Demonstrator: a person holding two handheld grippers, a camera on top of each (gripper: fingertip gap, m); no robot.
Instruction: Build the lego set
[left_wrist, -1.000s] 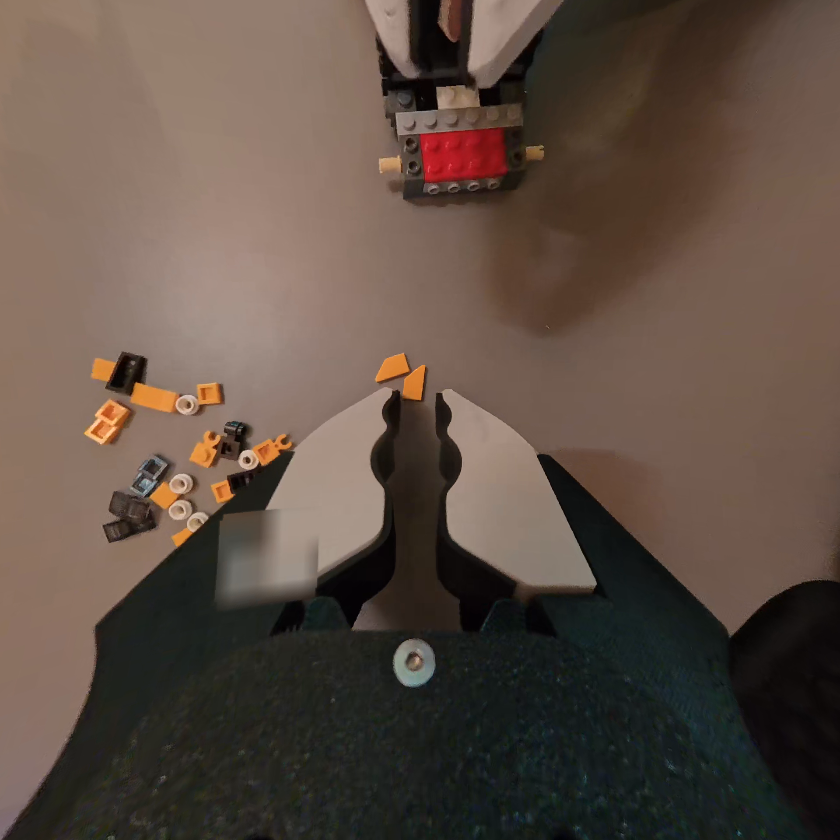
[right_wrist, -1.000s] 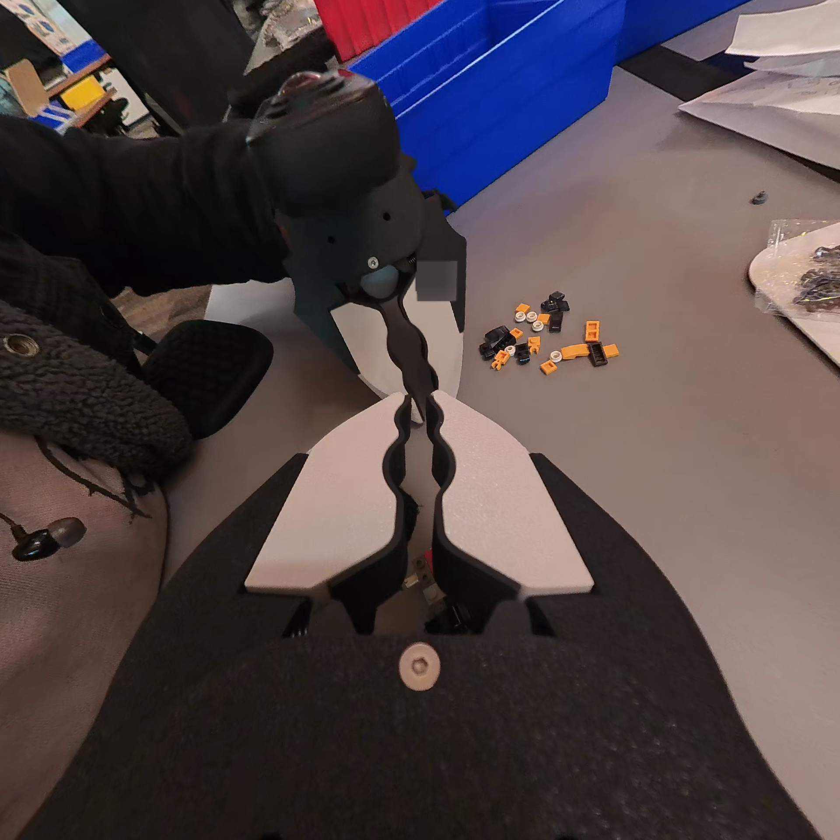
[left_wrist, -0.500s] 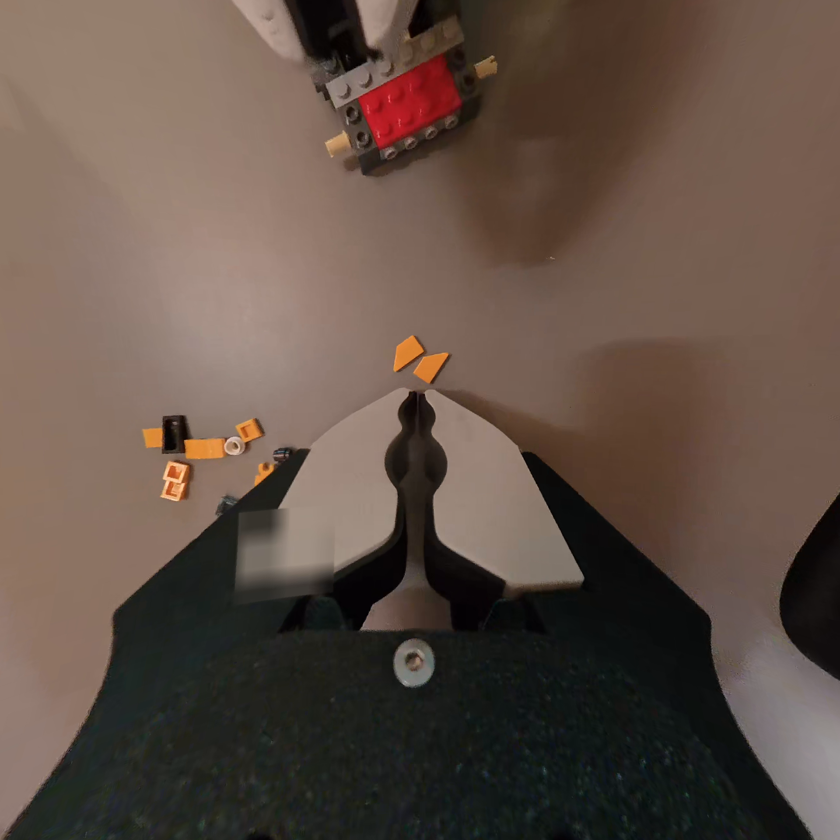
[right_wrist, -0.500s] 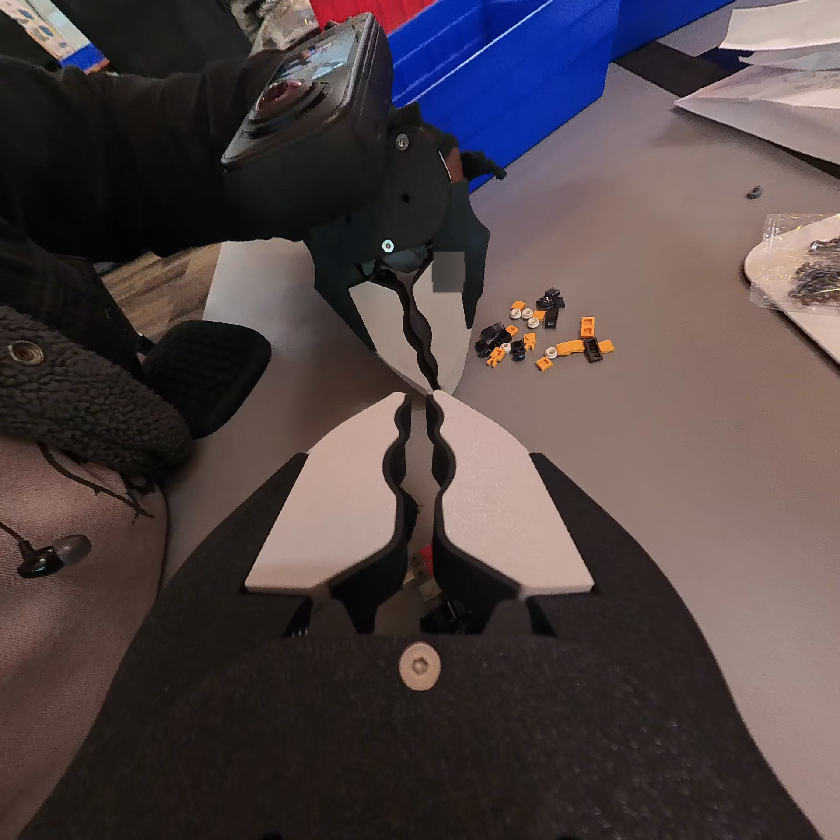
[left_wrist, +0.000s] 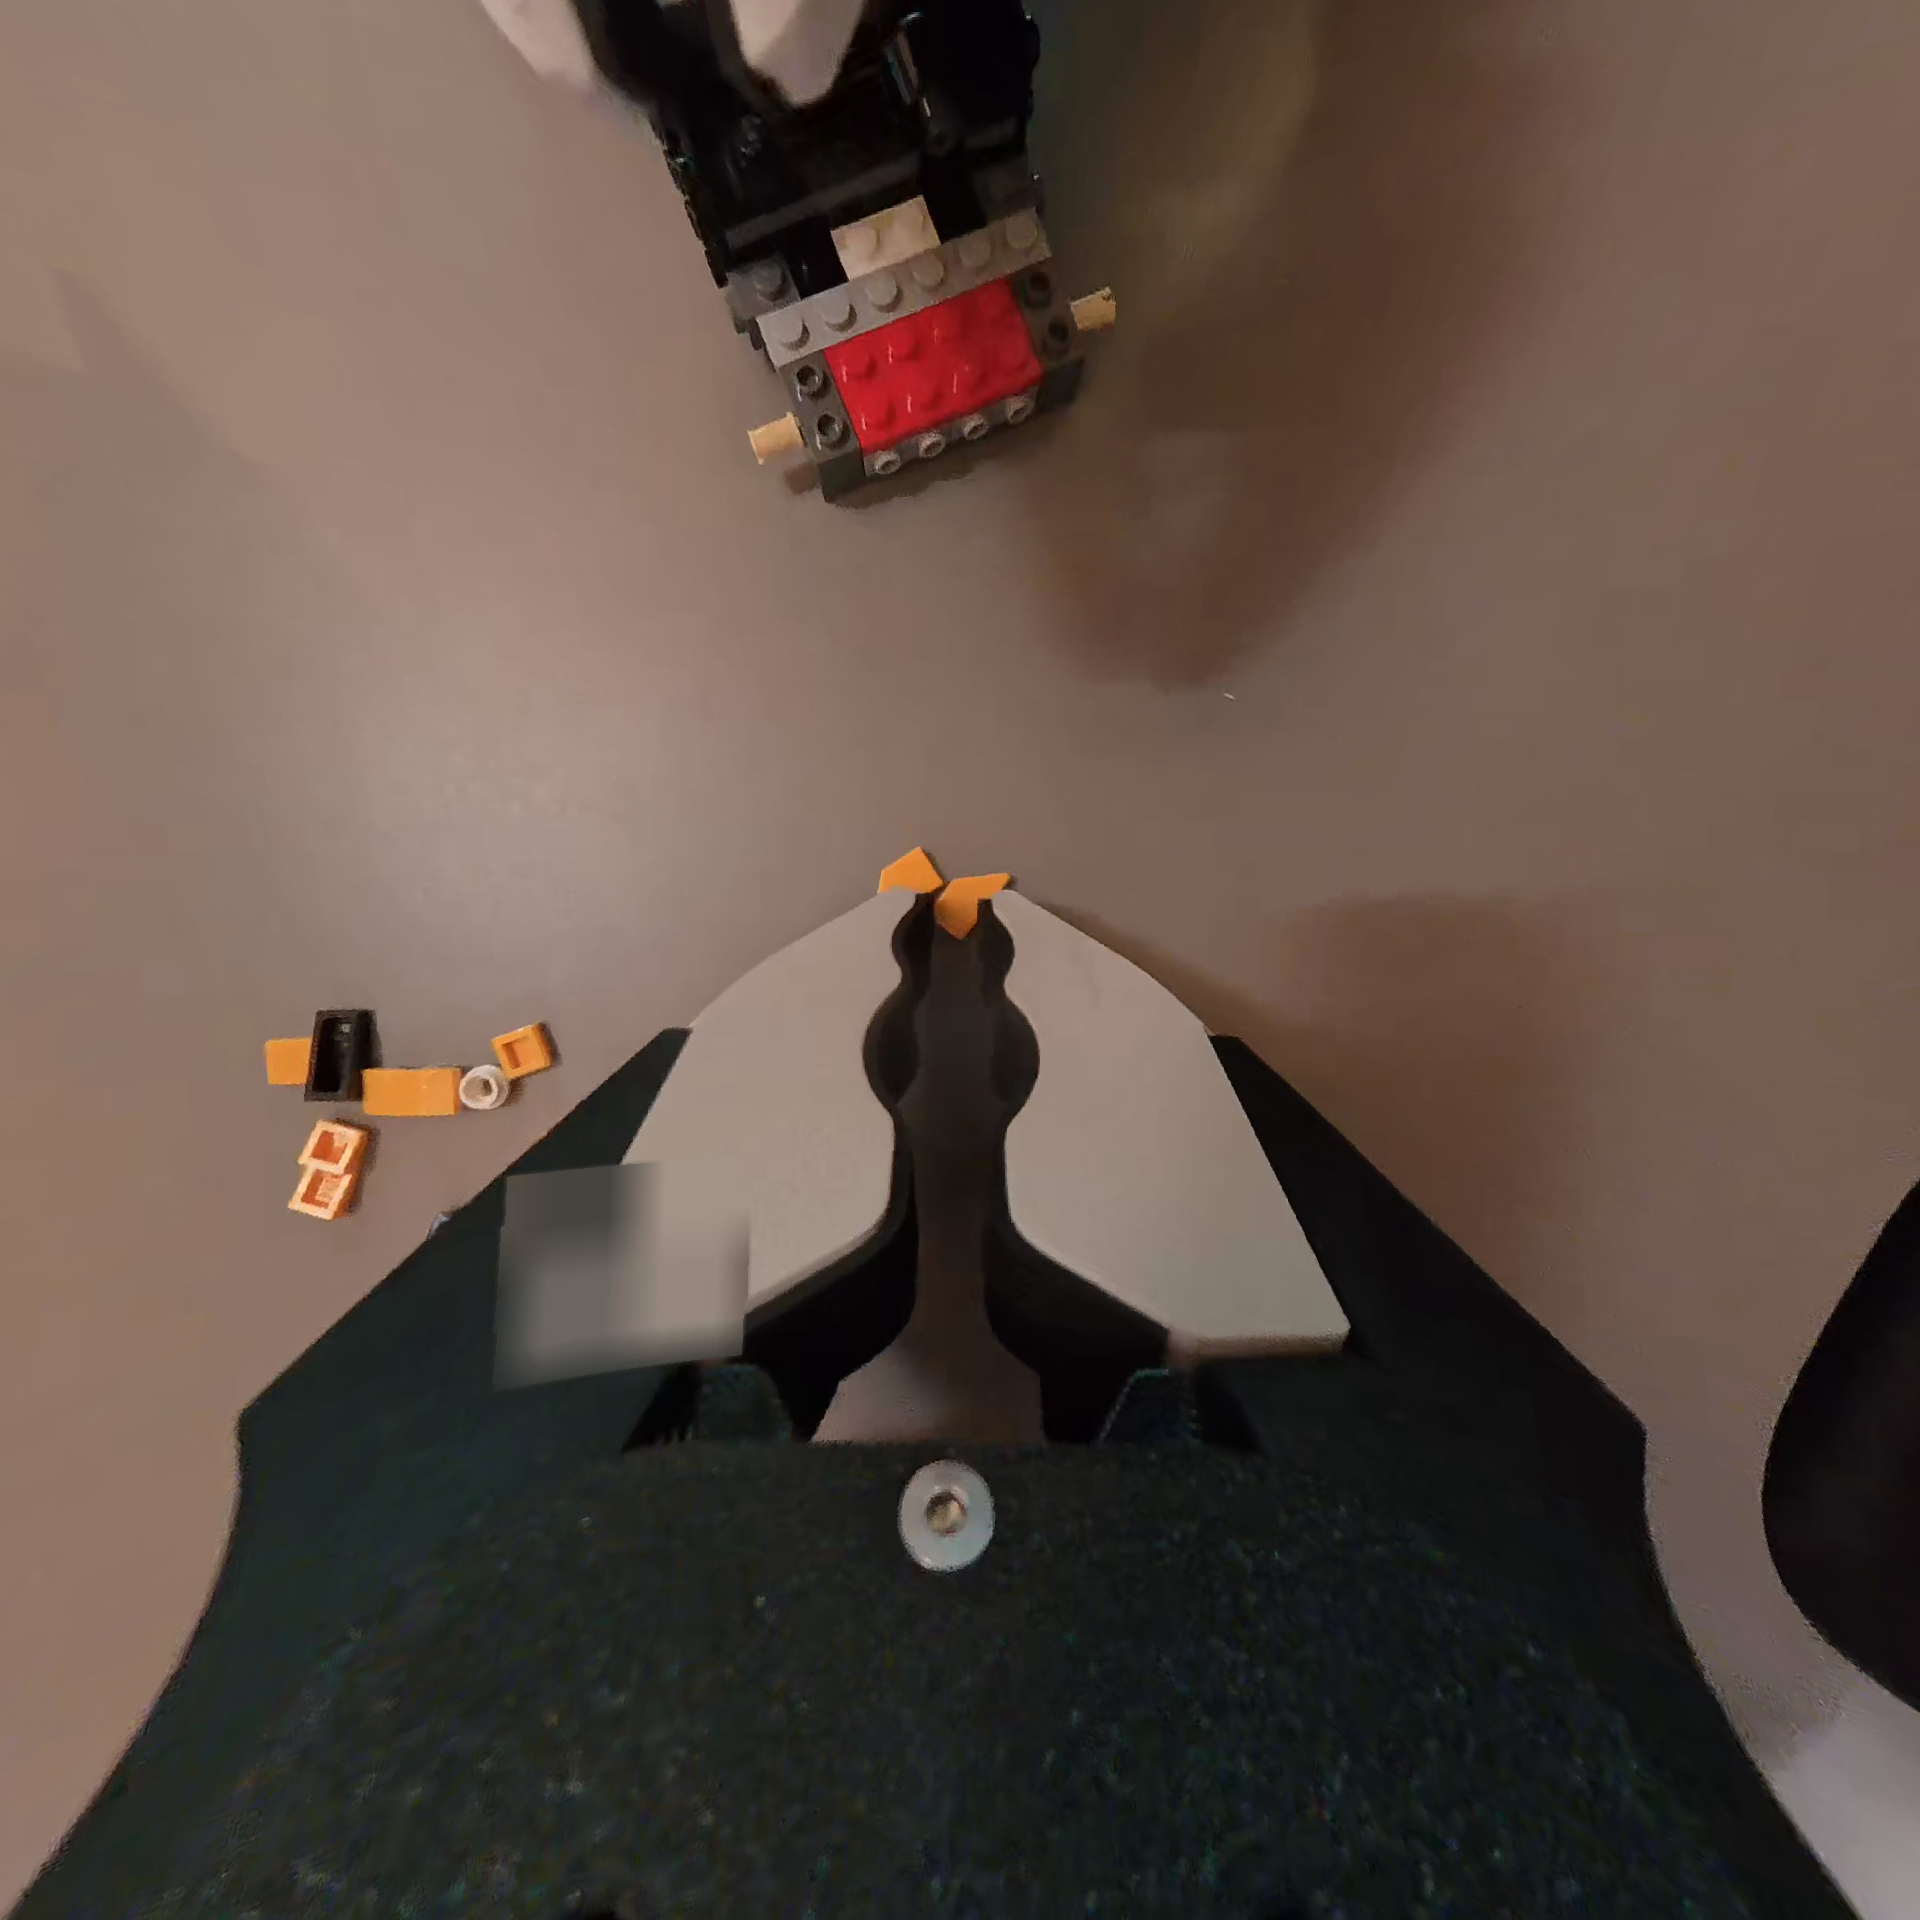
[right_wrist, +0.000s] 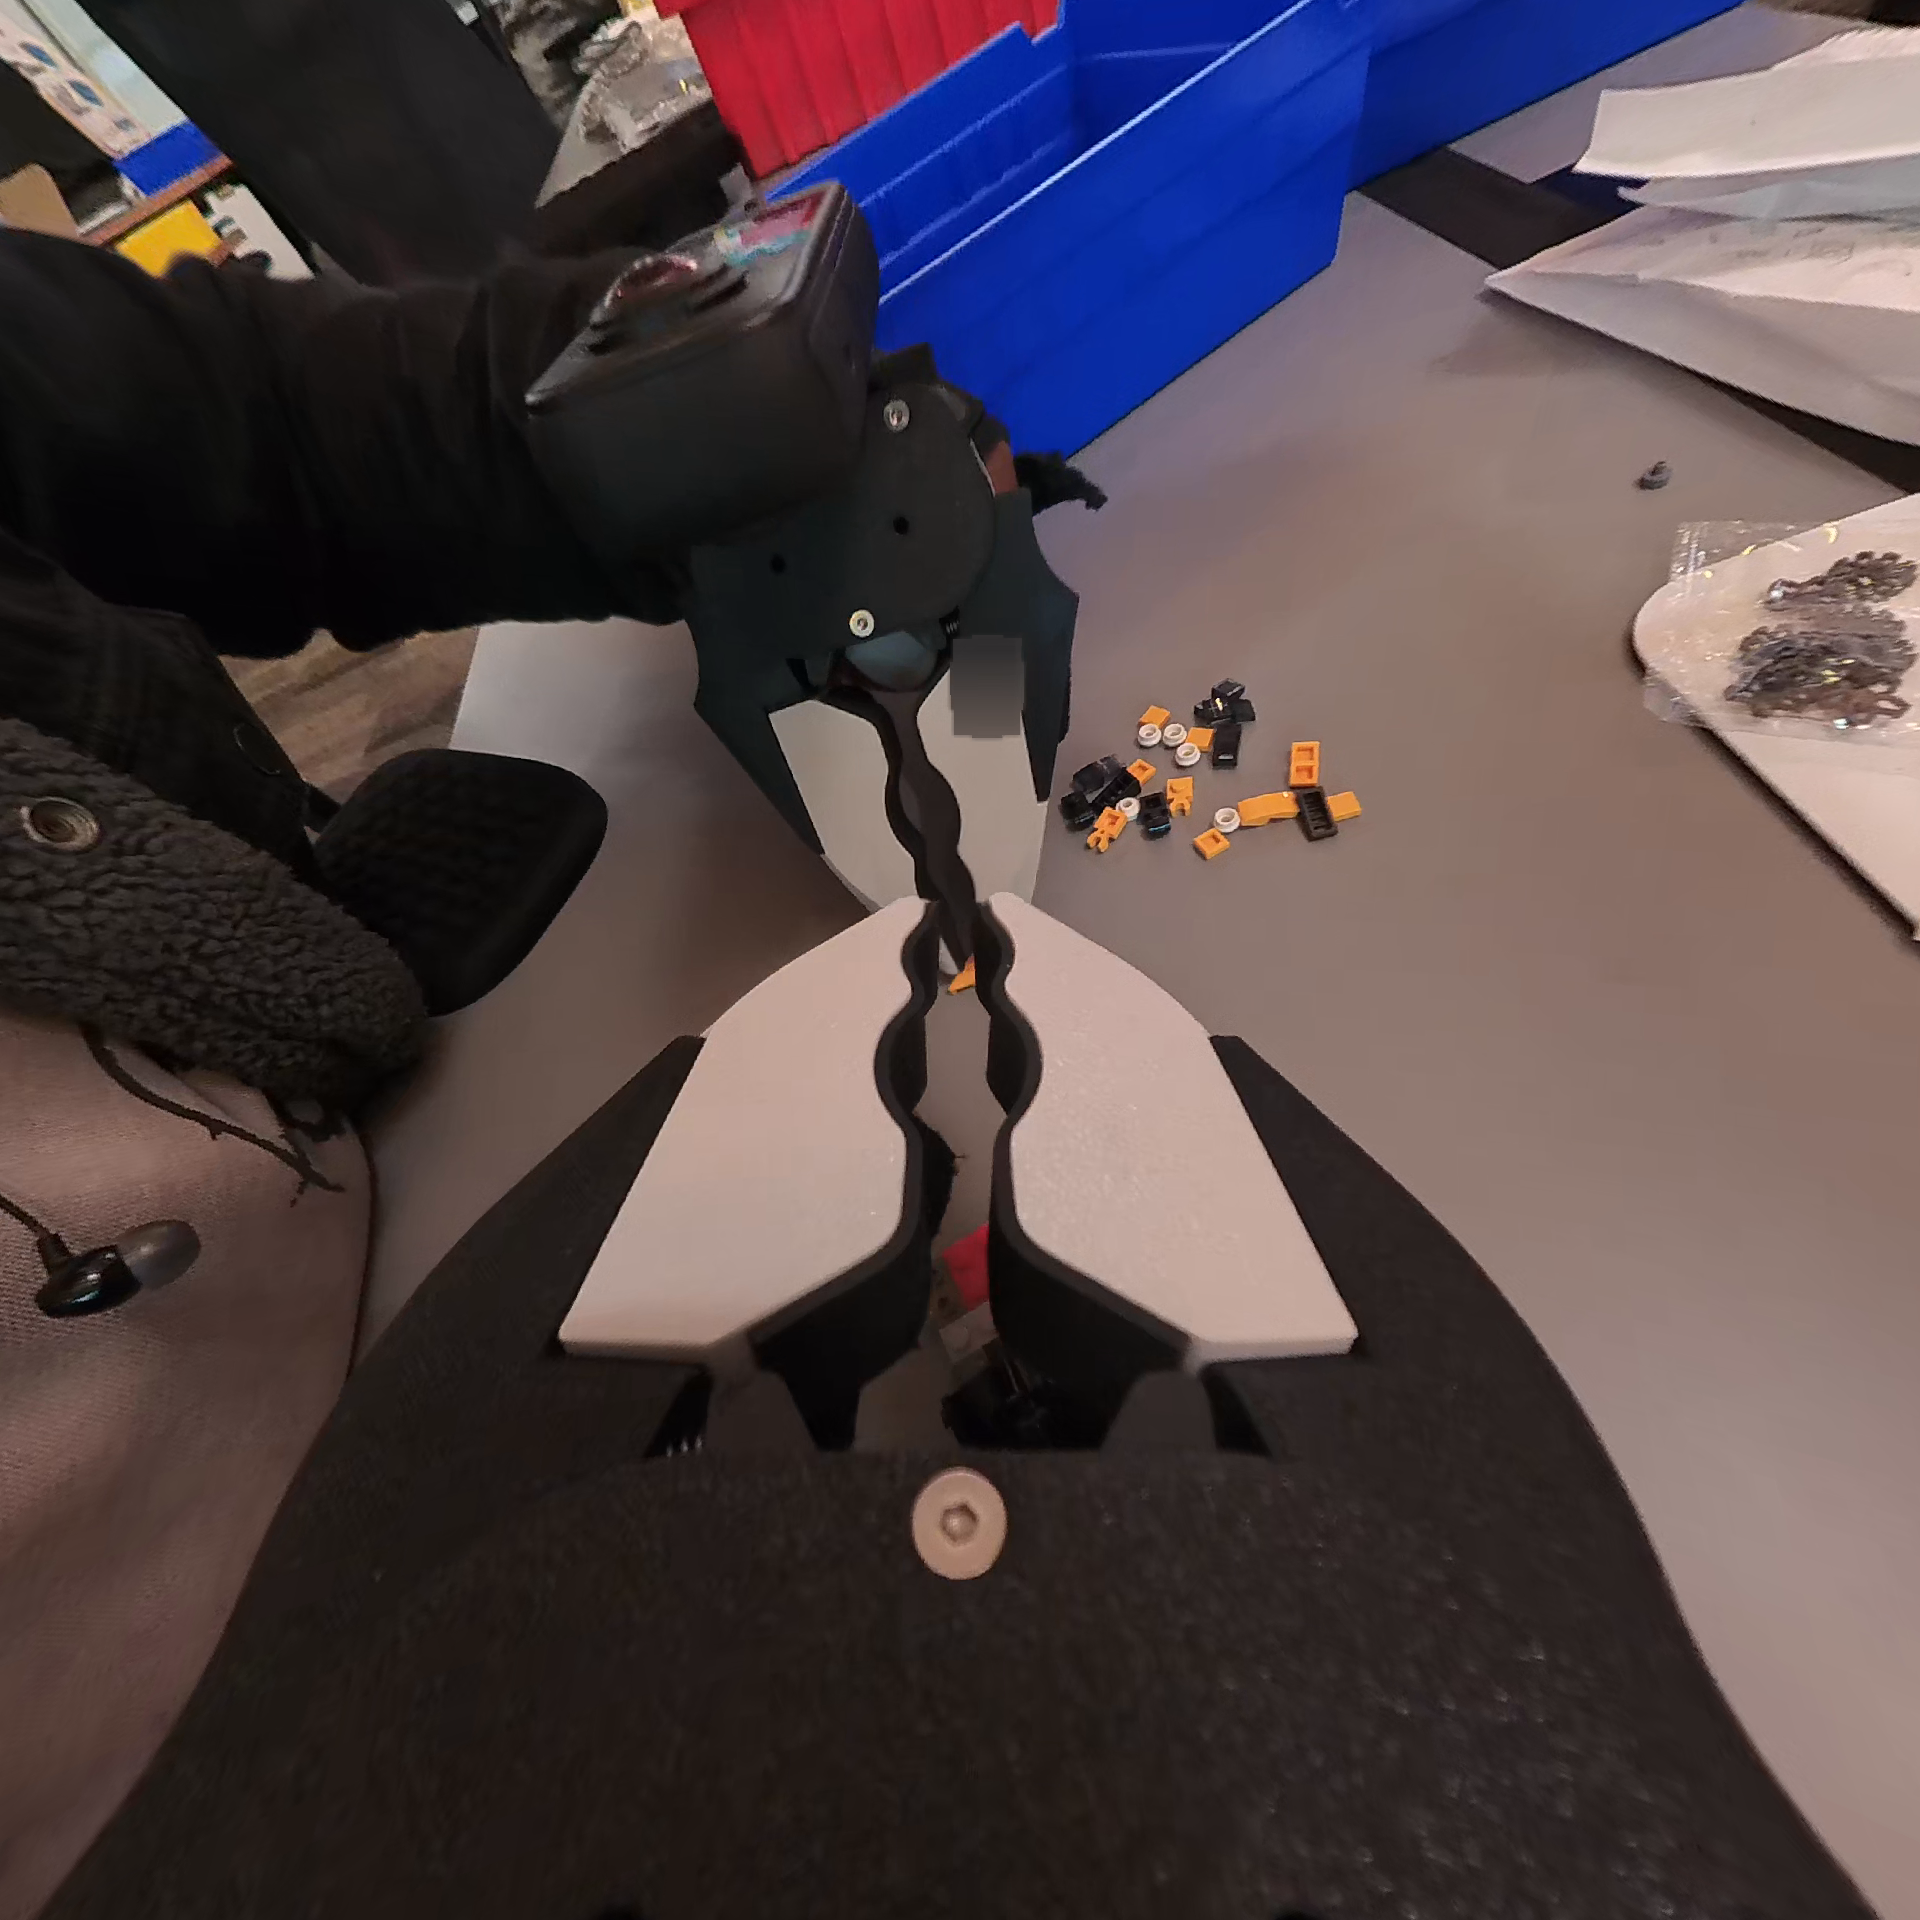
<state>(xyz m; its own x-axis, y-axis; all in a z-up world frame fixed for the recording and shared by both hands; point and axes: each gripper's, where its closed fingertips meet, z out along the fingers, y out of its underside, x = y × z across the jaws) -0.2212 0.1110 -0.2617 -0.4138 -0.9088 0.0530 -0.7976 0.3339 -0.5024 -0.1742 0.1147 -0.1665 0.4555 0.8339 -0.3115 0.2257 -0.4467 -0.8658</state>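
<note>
Two small orange wedge pieces lie flat on the grey table (left_wrist: 520, 675), side by side and touching at a corner. The right wedge (left_wrist: 966, 902) sits right at the tips of our left gripper (left_wrist: 948, 920), its pointed end reaching into the narrow gap between them; the left wedge (left_wrist: 908, 871) lies just beyond the left fingertip. The fingers stand close together with only a slit at the tips, and the wedge looks caught there, though we cannot tell for sure whether it is pinched or merely framed. Its long axis runs slantwise across the gap, so we judge a small turn of the wrist may be needed for a square hold.

Straight ahead, well apart, sits the half-built model (left_wrist: 914, 343) with its red plate towards us, held from the far end by our right gripper (right_wrist: 954, 912), which is closed on its dark rear part. So the left gripper is by far the nearer to the wedges. The pile of loose orange, black and white bits (left_wrist: 395, 1091) lies off to the left.
</note>
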